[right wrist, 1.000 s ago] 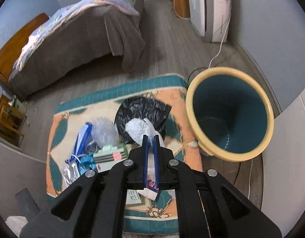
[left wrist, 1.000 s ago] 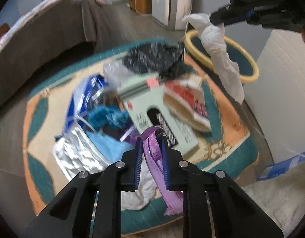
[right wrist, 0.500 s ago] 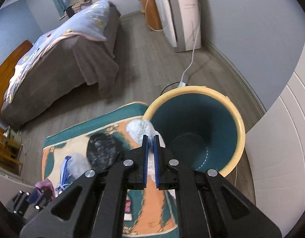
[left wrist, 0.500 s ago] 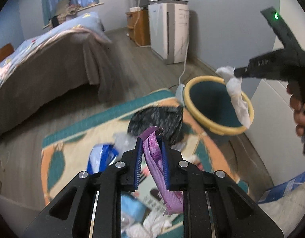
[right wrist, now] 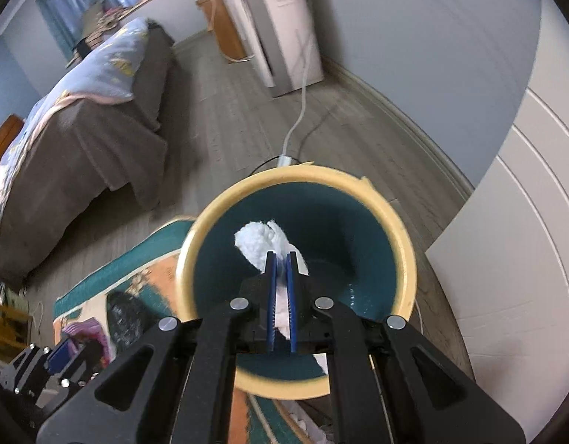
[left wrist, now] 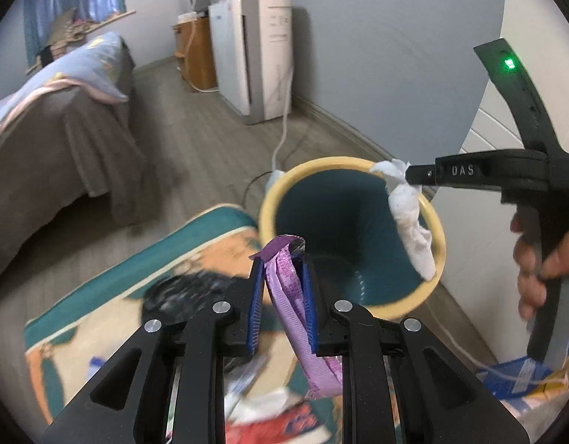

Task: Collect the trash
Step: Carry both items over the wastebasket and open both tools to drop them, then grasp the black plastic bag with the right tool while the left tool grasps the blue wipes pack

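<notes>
My left gripper (left wrist: 282, 262) is shut on a crumpled purple wrapper (left wrist: 290, 296) and hangs just short of the near rim of a yellow-rimmed, teal bin (left wrist: 352, 229). My right gripper (right wrist: 281, 259) is shut on a white tissue (right wrist: 256, 242) directly over the mouth of the bin (right wrist: 377, 199). In the left wrist view the right gripper (left wrist: 410, 179) reaches in from the right, held by a person's hand (left wrist: 536, 262), with the tissue (left wrist: 410, 218) dangling over the bin's far rim. More trash, including a black bag (left wrist: 180, 292), lies on the patterned rug (left wrist: 110, 296).
A bed with a brown cover (left wrist: 51, 140) stands at the left. A white appliance (left wrist: 254, 55) and its cable (left wrist: 282, 129) are behind the bin. A white panel (right wrist: 514, 259) runs close on the bin's right. A blue box (left wrist: 514, 373) lies at lower right.
Both grippers swung from above the rug's trash pile toward the bin. The right one now holds the tissue over the bin's opening; the left one has come up to the rim with the wrapper.
</notes>
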